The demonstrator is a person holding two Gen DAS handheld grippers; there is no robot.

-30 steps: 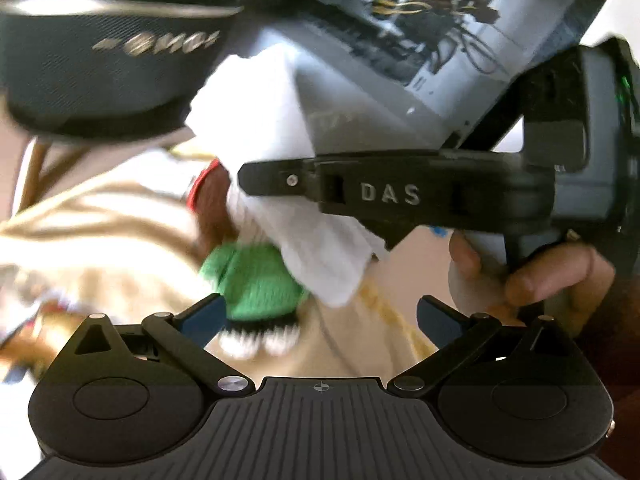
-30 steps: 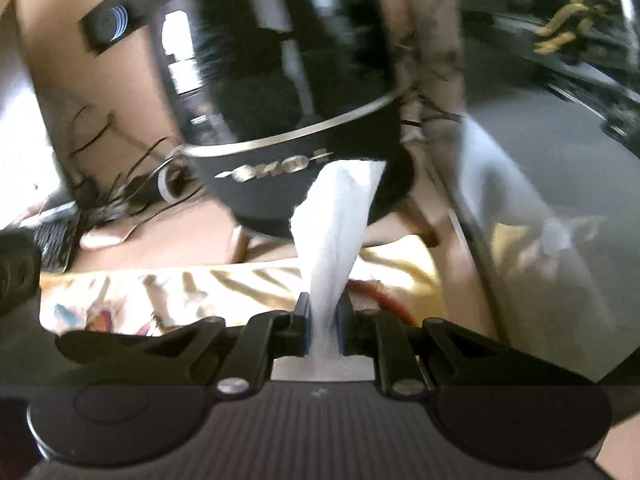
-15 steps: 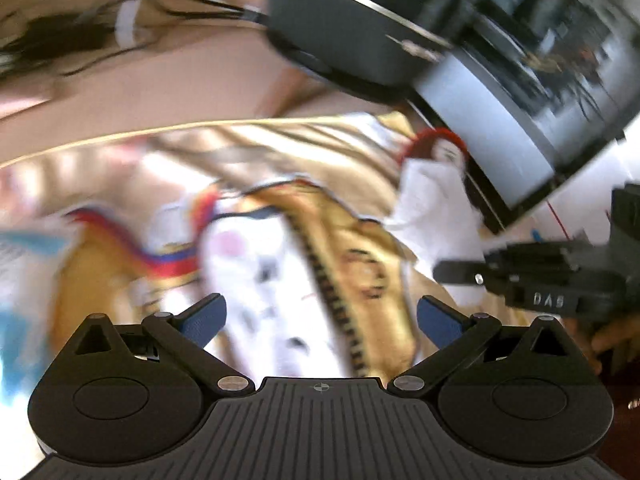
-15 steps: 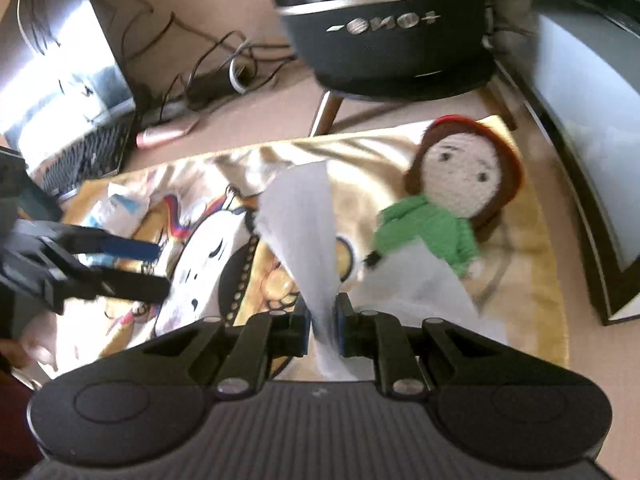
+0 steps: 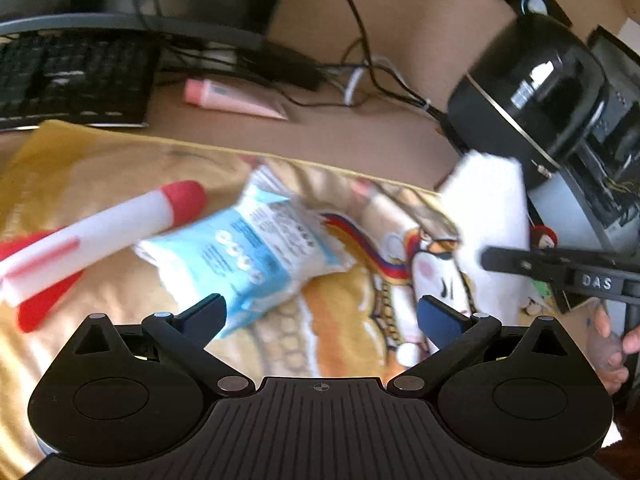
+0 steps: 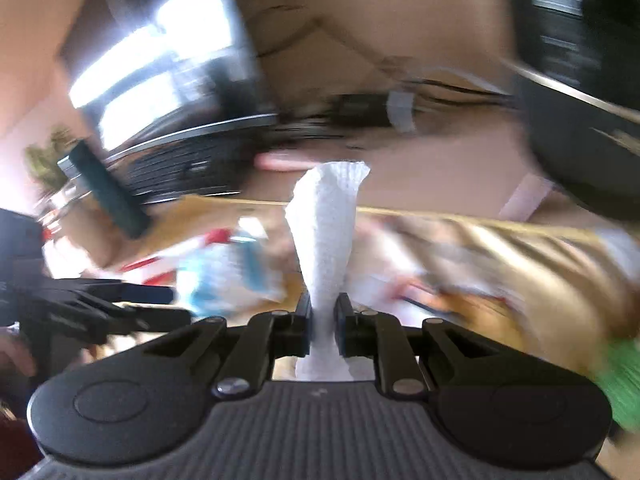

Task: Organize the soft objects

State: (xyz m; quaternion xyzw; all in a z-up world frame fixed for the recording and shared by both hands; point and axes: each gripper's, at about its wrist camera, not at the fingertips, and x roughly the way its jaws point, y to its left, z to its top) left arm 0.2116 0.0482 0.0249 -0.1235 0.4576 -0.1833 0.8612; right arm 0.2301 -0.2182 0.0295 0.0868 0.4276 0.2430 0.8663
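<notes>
Brown desk [image 5: 360, 136] carries a yellow printed cloth [image 5: 100, 168]; on the cloth lie a smooth red-and-white rocket toy [image 5: 100, 232] and, just beside it, a crinkled blue packet [image 5: 248, 248]. Left gripper [image 5: 320, 312] hovers wide apart over the packet. Right gripper [image 6: 322, 320] pinches a white knitted cloth [image 6: 326, 232], standing upright.

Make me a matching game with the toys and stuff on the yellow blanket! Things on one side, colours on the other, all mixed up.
Things:
1. toy rocket
2. snack packet
3. cloth in the right gripper
4. tube near the keyboard

Colours:
A. pink
B. white and red
C. all white
D. light blue and white

Pairs: 1-B, 2-D, 3-C, 4-A
</notes>
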